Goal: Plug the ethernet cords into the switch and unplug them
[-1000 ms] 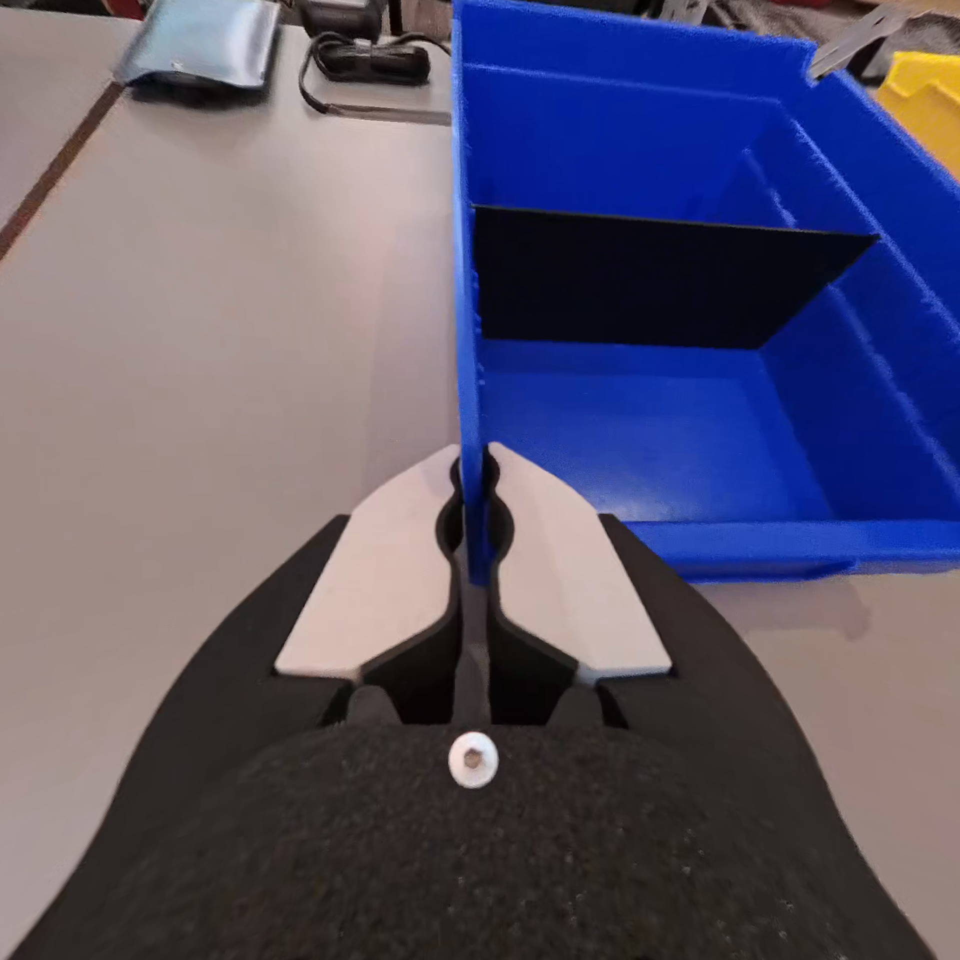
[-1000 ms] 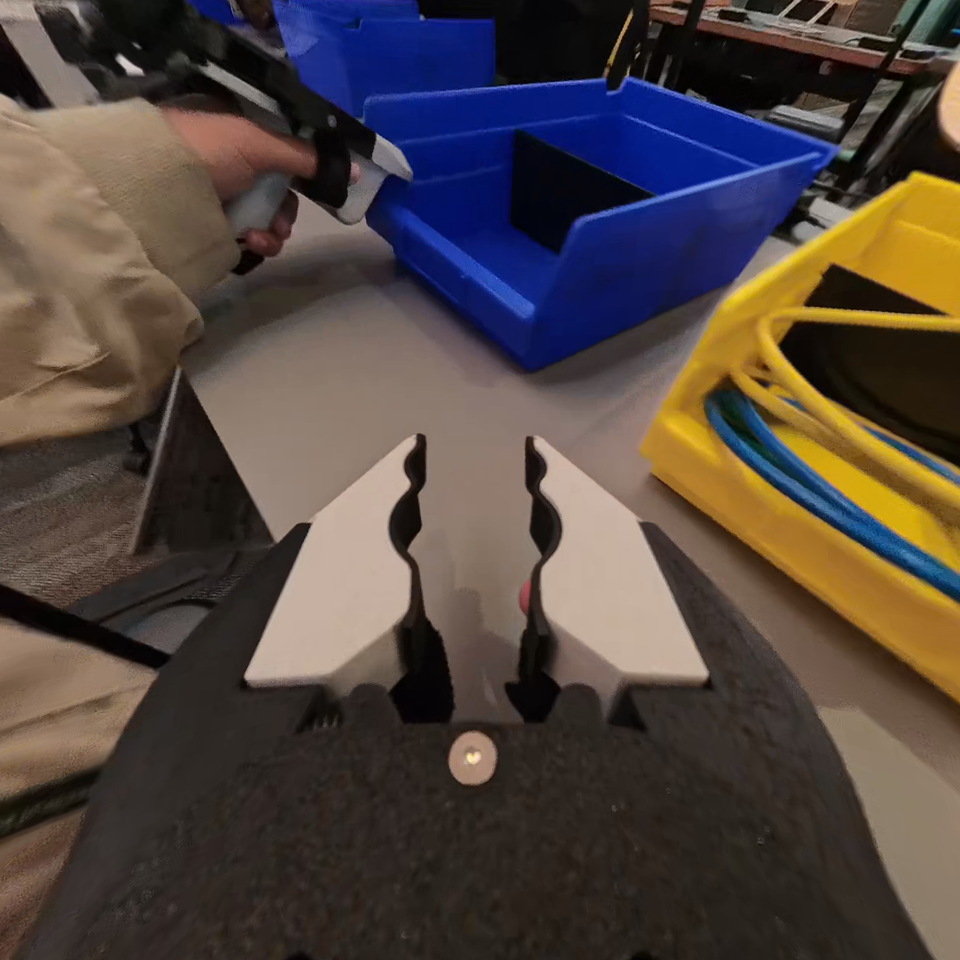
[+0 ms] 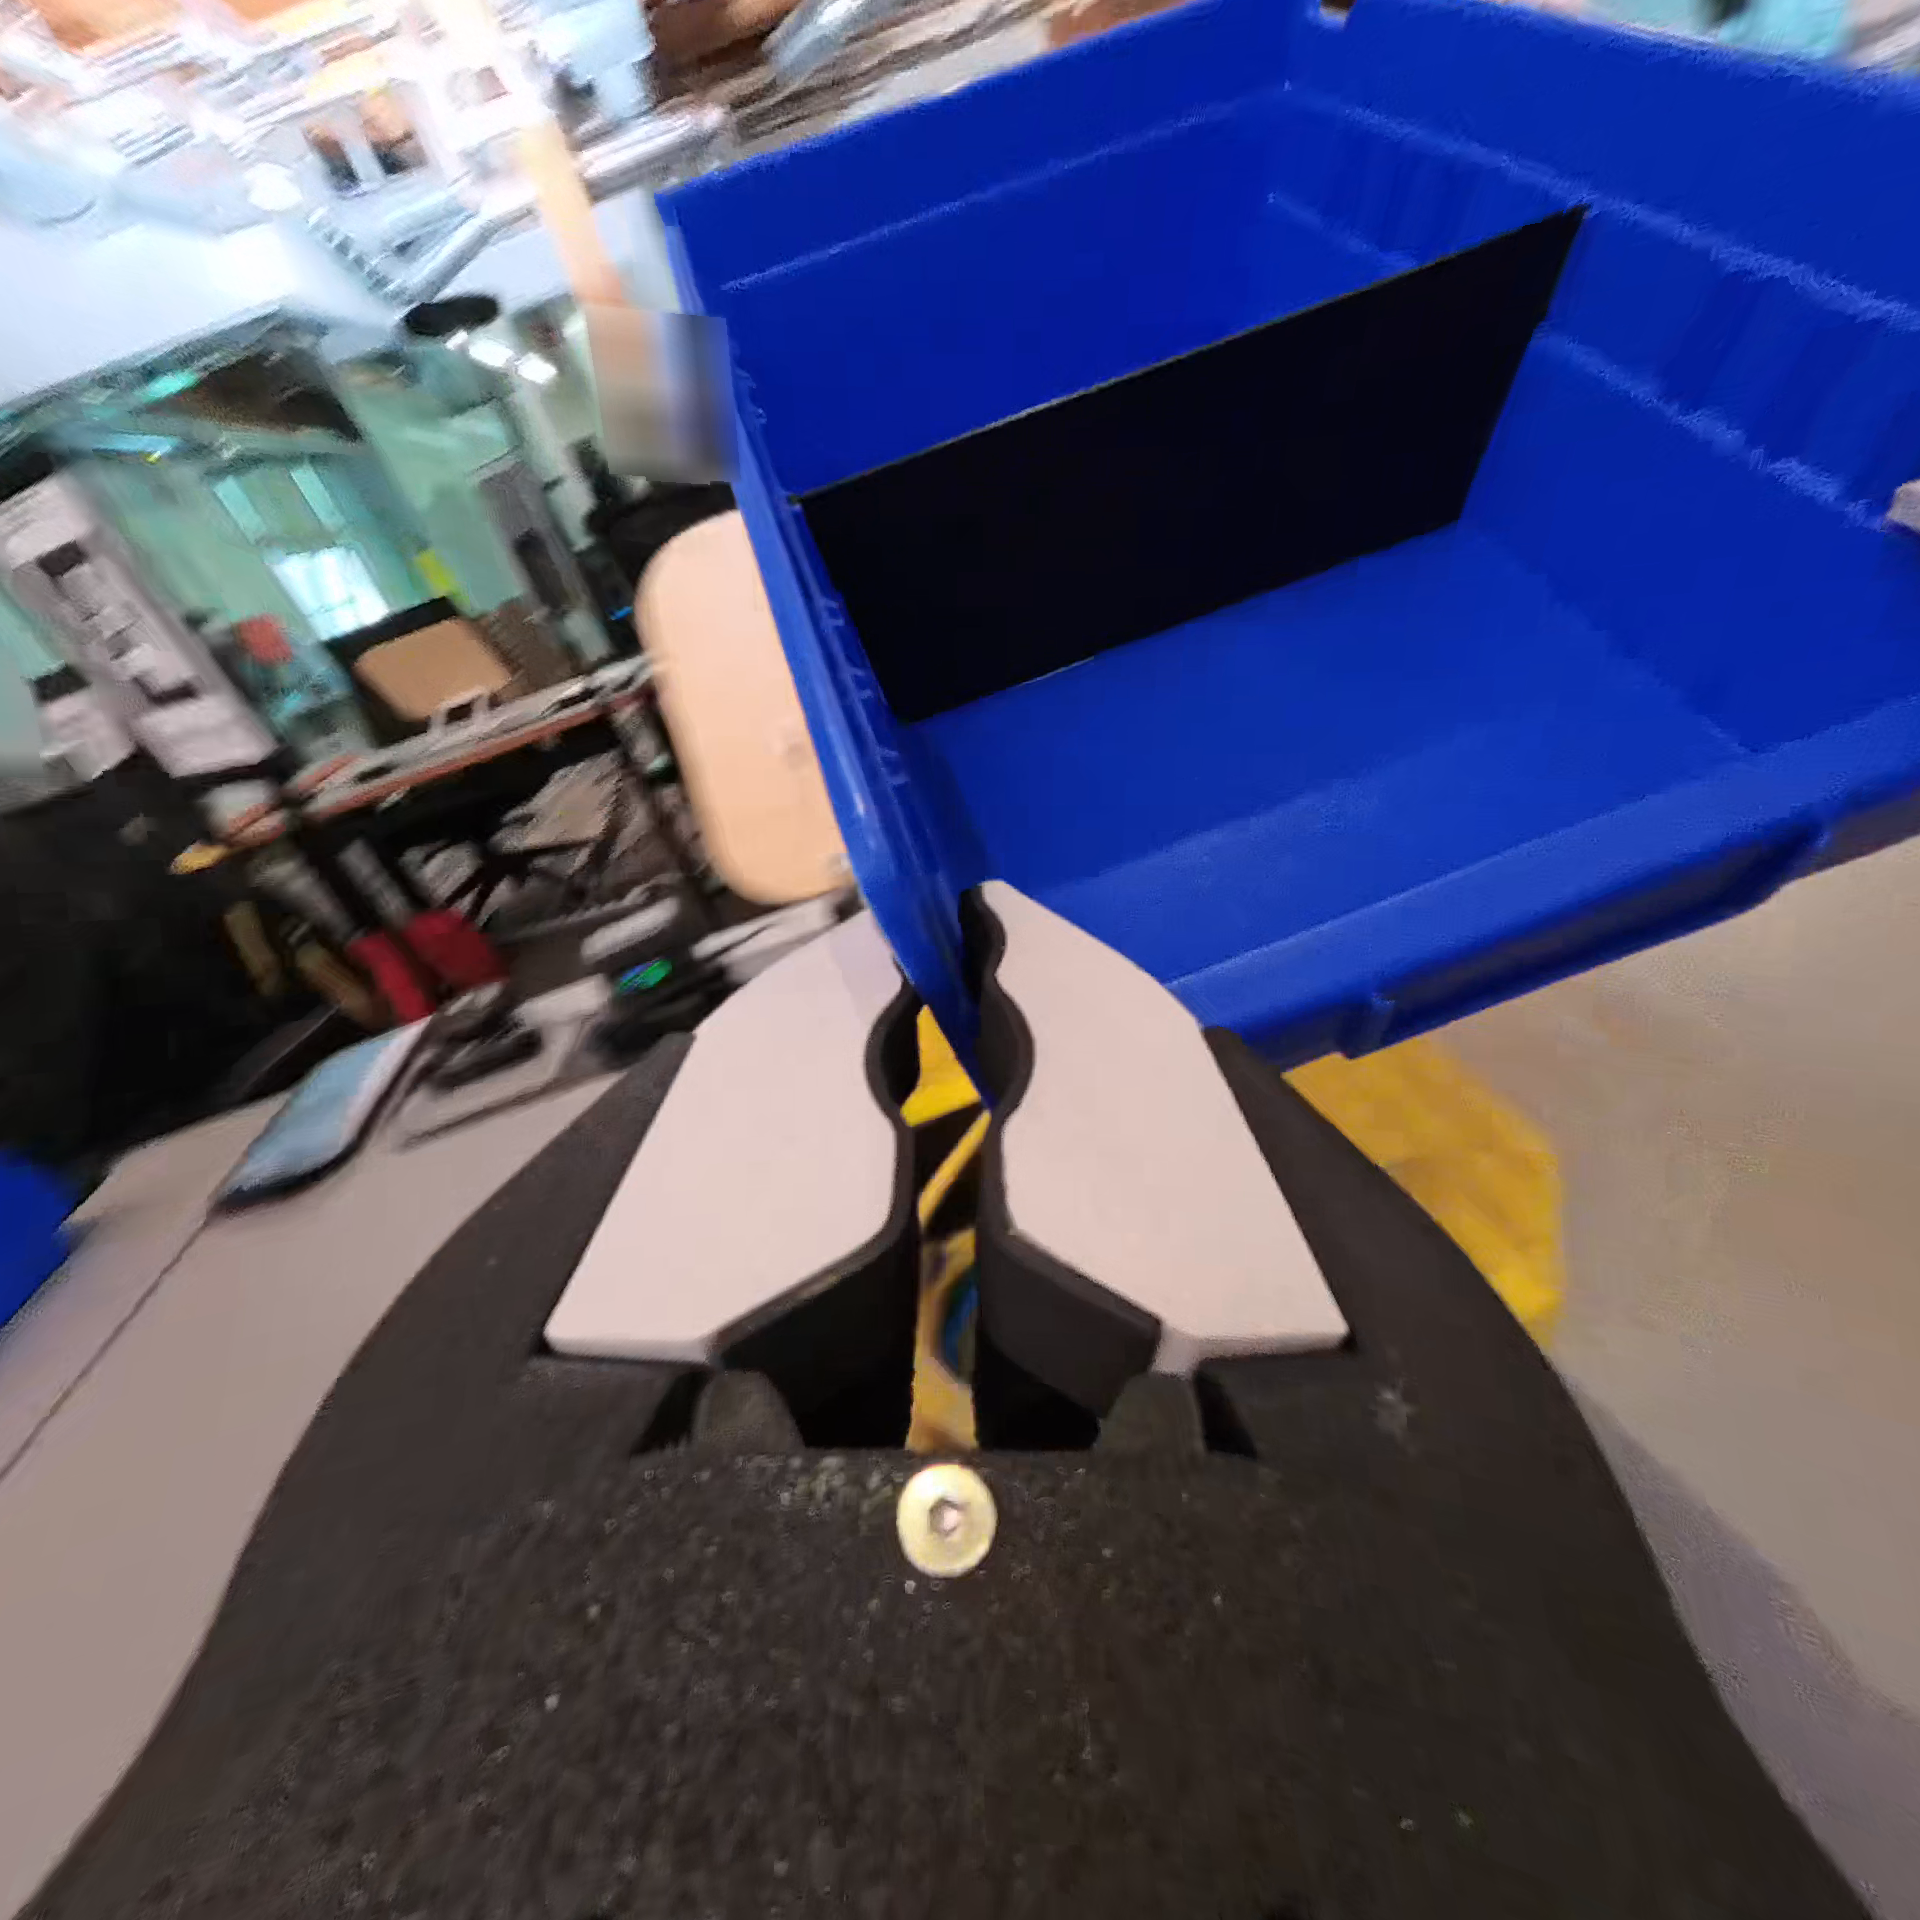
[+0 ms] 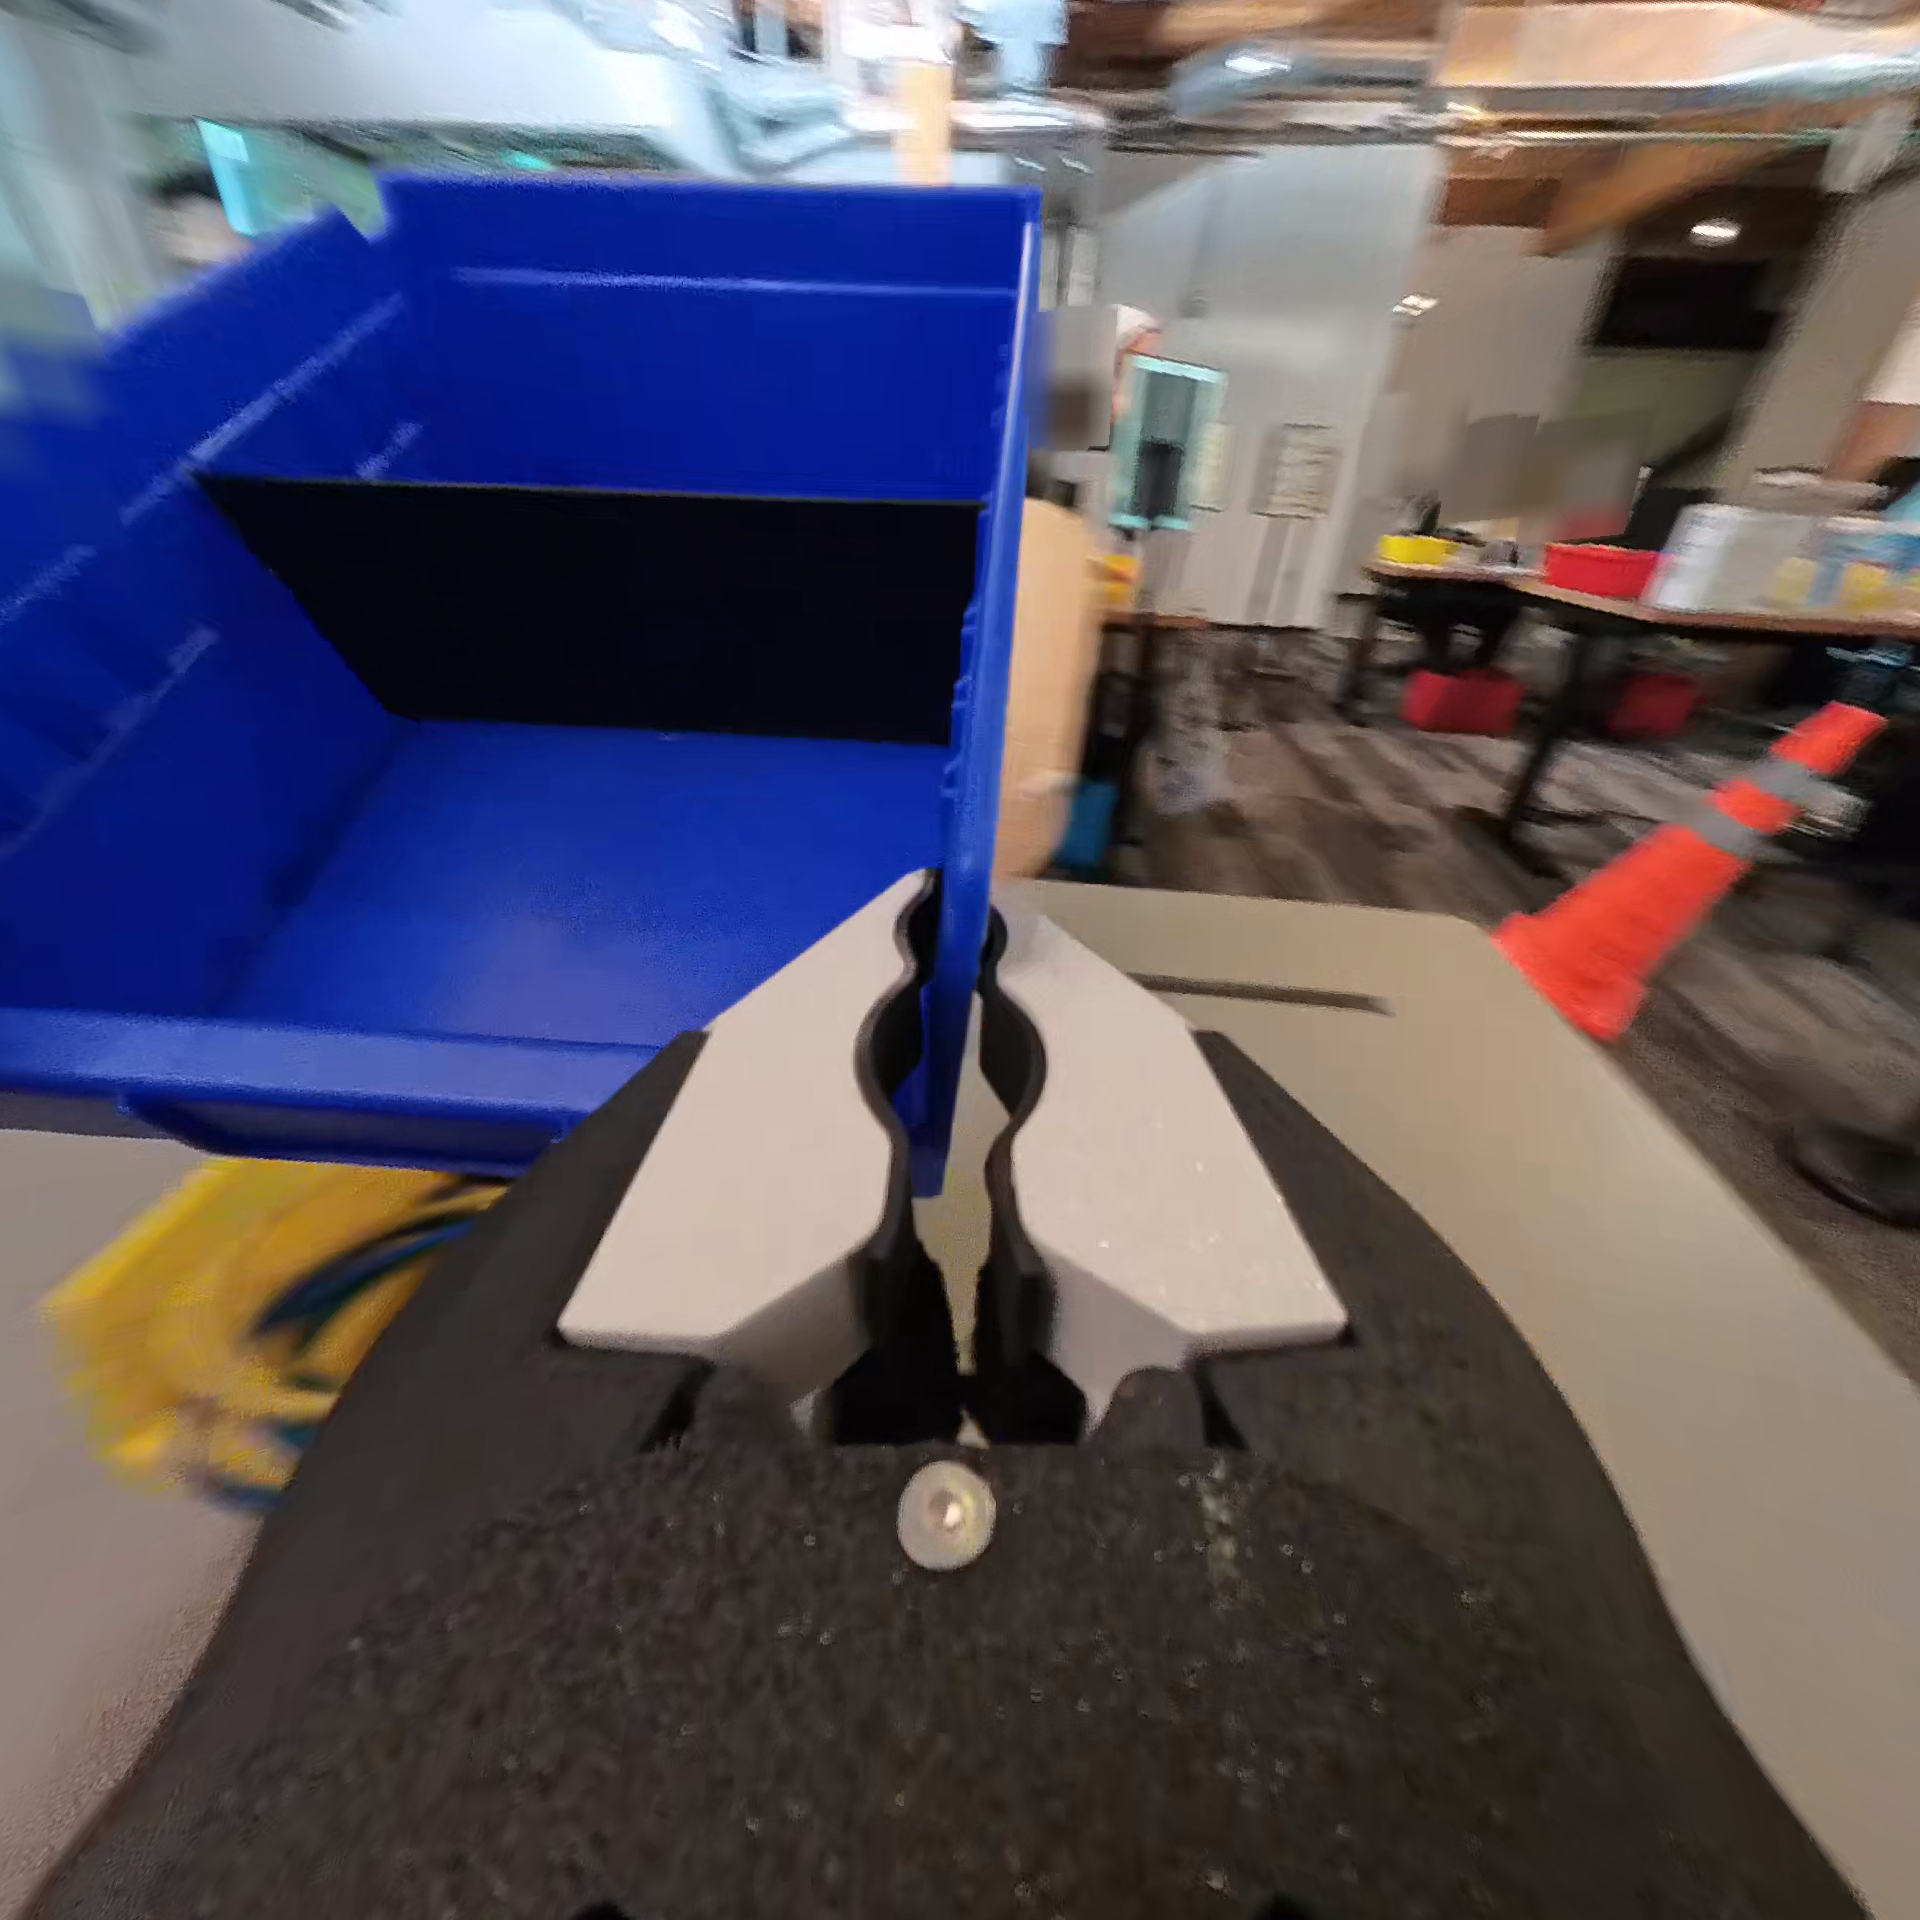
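The blue bin [image 3: 1351, 790] is now lifted clear of the table [image 4: 1558, 1299] and tilted, whereas one second earlier it rested flat on the surface. The left gripper [image 3: 940, 982] is pinched on the bin's left side wall, as before; the right gripper [image 4: 956, 935], which a second ago stood spread and empty above the table, is now clamped on the opposite side wall. A black divider [image 4: 603, 613] crosses the bin interior, and both compartments show only bare blue floor. The yellow bin [image 4: 229, 1340] holding the yellow and blue ethernet cords [image 4: 384, 1247] lies on the table directly beneath the raised blue bin (in the left wrist view it shows under the bin and through the gap between the fingers [image 3: 769, 1153]); earlier it stood to the right of the blue bin. The switch cannot be identified in either view. Both views are motion-blurred. An orange cone [image 4: 1683, 873] stands on the floor beyond the table edge.
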### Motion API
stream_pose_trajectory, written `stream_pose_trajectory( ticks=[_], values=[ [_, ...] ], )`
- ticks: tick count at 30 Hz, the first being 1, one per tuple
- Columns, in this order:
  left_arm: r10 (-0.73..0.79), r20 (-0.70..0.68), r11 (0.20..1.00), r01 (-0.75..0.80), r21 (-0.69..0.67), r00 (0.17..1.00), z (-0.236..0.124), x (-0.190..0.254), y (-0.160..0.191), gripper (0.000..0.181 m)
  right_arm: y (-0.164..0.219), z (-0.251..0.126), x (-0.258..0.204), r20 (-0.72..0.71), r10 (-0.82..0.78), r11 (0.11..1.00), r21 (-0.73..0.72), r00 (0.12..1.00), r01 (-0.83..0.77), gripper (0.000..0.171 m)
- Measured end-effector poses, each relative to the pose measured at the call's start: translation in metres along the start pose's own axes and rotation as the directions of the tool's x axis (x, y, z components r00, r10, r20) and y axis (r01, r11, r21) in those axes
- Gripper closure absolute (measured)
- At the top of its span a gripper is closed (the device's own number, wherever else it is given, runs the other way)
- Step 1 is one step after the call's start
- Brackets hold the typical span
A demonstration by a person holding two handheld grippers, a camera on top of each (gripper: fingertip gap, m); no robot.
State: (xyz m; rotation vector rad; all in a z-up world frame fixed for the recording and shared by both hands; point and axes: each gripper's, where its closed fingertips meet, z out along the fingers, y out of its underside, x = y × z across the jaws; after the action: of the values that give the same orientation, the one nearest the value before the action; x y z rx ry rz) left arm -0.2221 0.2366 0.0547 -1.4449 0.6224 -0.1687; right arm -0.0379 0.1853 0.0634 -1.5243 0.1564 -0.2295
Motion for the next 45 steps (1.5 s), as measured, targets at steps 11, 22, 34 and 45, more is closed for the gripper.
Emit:
stream_pose_trajectory(
  ticks=[11, 22, 34, 45],
  values=[
    [0.130, -0.372, 0.980, -0.177, -0.095, 0.919, 0.092, 0.285, 0.047, 0.172, 0.154, -0.020, 0.265, -0.241, 0.066, 0.933, -0.330, 0.968, -0.146, 0.170],
    [0.050, -0.466, 0.947, -0.190, -0.260, 0.884, 0.080, 0.309, 0.109, 0.162, 0.214, -0.006, 0.267, -0.169, 0.022, 0.886, -0.453, 0.985, -0.098, 0.167],
    [-0.226, -0.371, 0.953, 0.124, -0.278, 0.901, 0.019, 0.100, 0.067, 0.148, 0.131, -0.007, 0.274, -0.266, -0.222, 0.937, -0.323, 0.938, 0.130, 0.136],
    [-0.377, -0.150, 0.831, 0.263, -0.490, 0.914, 0.025, 0.004, 0.197, 0.162, 0.193, 0.034, -0.068, 0.215, 0.219, 0.879, -0.467, 0.952, -0.096, 0.136]
  ],
)
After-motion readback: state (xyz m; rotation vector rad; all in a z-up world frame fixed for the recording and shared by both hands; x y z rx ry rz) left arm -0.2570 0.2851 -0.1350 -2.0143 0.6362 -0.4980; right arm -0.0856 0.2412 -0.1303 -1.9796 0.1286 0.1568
